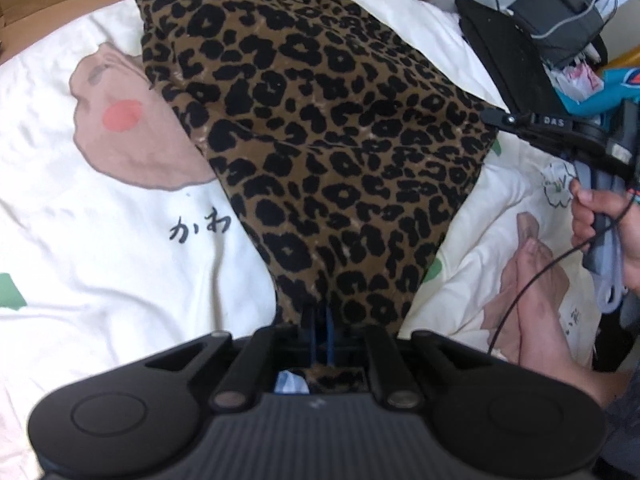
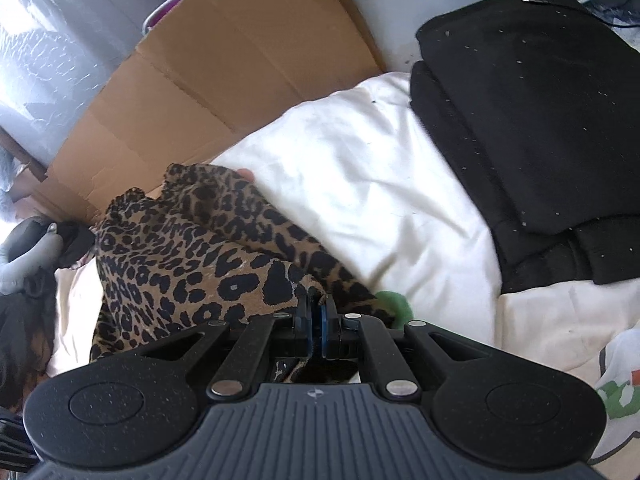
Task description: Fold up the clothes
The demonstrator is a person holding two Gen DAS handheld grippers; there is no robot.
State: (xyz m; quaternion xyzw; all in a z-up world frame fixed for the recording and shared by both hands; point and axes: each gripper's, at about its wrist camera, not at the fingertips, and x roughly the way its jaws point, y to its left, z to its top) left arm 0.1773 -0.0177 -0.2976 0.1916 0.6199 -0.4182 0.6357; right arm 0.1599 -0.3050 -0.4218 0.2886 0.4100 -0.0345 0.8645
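Note:
A leopard-print garment lies stretched over a white bed cover with cartoon prints. My left gripper is shut on the garment's near edge, the cloth bunched between its fingers. My right gripper is shut on another corner of the same garment and holds it lifted a little above the bed. In the left wrist view the right gripper shows at the garment's right corner, held by a hand.
A folded black garment lies on the bed at the right. A flat cardboard sheet leans behind the bed. Cluttered items and cables sit at the far right. A bare foot rests on the cover.

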